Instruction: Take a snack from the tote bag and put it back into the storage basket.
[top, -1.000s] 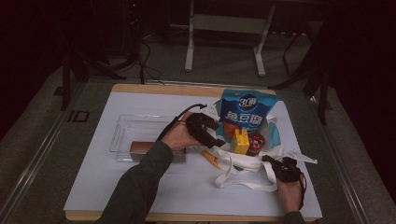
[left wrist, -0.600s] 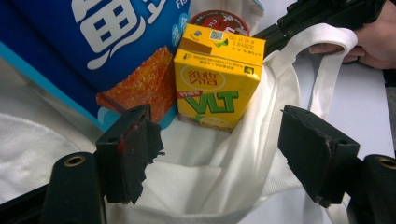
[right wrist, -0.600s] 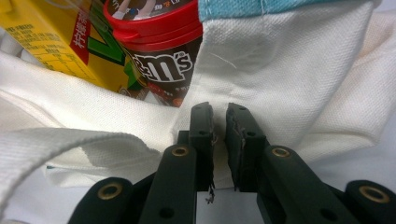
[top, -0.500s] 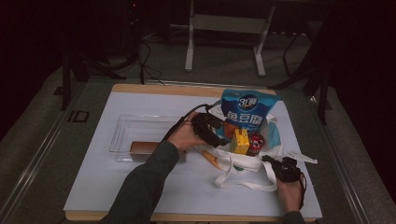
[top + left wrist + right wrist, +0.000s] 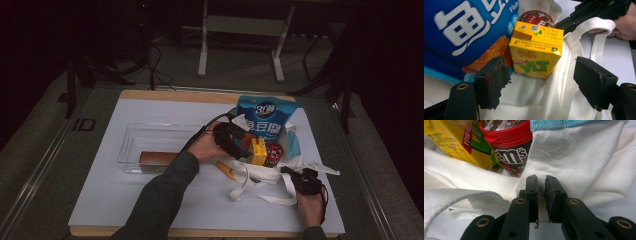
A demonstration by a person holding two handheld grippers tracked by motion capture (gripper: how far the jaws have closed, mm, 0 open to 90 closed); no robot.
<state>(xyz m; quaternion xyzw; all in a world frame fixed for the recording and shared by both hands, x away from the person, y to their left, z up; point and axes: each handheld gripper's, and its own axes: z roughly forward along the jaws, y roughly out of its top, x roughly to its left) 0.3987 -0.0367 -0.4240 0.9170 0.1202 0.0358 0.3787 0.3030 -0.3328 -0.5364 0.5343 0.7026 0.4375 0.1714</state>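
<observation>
A person works at a white-topped bench (image 5: 150, 210), seen from above. At nine o'clock lies a clear plastic tray (image 5: 145, 145) holding a brown bar (image 5: 157, 158). Toward the centre, the left gripper (image 5: 235, 142) reaches into the mouth of a white canvas tote bag (image 5: 260, 172); its fingers (image 5: 490, 83) are spread wide and released, with a yellow lemon tea carton (image 5: 536, 53) ahead between them, untouched. Behind the carton, at twelve o'clock, stands a tall blue snack bag (image 5: 265, 117), and just right of the carton a red-lidded M&M's tub (image 5: 274, 152). At four o'clock the right gripper (image 5: 295, 177) has its fingers (image 5: 532, 192) clenched on the tote's cloth rim, pinning the bag open.

The step in hand appears to be taking the carton out of the bag. The next move calls for advancing the open fingers around the carton's sides, then closing squarely, while the right hand holds the rim steady.
</observation>
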